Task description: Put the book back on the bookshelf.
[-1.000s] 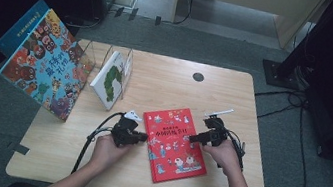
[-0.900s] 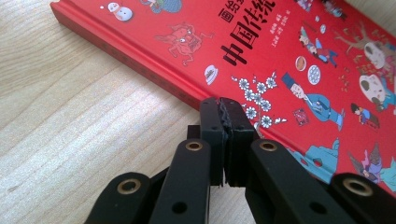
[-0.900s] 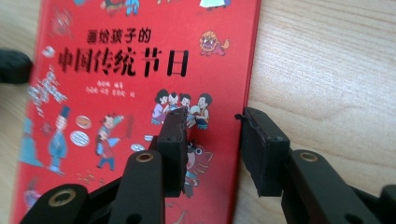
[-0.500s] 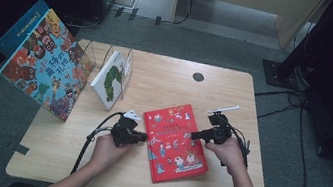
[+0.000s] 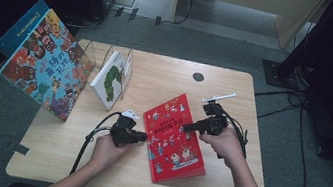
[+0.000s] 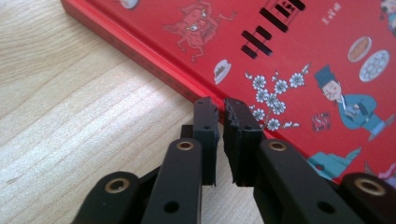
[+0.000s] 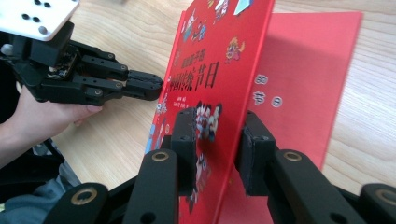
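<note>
Item: red picture book, lying on the wooden table in front of the wire book rack. We have its front cover lifted off the first page, with the right gripper closing on the free edge, one jaw on each face. Our left gripper, jaws nearly together and empty, presses at the spine edge. Done: cover raised. Left: we judge the cover must swing fully open.

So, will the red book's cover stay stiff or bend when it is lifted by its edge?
The cover probably stays stiff: it stands flat and straight between the right hand-held gripper jaws. Its glossy face may slip. The red book looks thin, so likely light.
</note>
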Tool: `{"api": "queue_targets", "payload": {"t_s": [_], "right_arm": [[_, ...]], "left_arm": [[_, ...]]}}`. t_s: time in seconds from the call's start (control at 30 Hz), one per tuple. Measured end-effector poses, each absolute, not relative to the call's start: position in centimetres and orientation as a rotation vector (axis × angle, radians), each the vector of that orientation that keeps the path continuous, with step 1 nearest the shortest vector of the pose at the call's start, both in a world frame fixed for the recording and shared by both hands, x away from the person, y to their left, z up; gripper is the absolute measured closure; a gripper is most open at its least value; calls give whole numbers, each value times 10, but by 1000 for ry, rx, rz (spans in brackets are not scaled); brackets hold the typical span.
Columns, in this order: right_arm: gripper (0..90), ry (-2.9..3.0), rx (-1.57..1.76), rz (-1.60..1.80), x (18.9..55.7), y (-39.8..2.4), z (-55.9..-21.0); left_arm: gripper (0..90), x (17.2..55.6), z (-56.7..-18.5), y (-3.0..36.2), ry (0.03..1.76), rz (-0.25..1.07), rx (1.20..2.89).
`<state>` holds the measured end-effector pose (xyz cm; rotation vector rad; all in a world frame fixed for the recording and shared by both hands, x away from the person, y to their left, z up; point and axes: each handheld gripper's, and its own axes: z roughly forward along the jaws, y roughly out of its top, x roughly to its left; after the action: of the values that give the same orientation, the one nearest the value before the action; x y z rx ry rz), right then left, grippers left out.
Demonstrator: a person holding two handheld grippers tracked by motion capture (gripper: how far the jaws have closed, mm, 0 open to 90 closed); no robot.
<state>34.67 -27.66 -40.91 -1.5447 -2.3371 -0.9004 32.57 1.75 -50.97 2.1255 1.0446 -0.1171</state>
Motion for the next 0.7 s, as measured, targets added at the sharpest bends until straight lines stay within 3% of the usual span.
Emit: {"api": "queue_targets", "payload": {"t_s": [0.17,0.27,0.57,0.7], "right_arm": [[699,-2294,-1556,-843,356,-257,-409],[742,-2325,-1554,-783,359,-246,-407],[853,-2228,-1583,-703,367,-234,-394],[870,-2268,-1588,-655,369,-226,-385]], "left_arm": [[805,326,-510,18,1036,-94,2115],[772,326,-510,19,1027,-94,2113],[463,325,-508,18,1019,-145,2086],[413,326,-507,22,1025,-182,2059]]}}
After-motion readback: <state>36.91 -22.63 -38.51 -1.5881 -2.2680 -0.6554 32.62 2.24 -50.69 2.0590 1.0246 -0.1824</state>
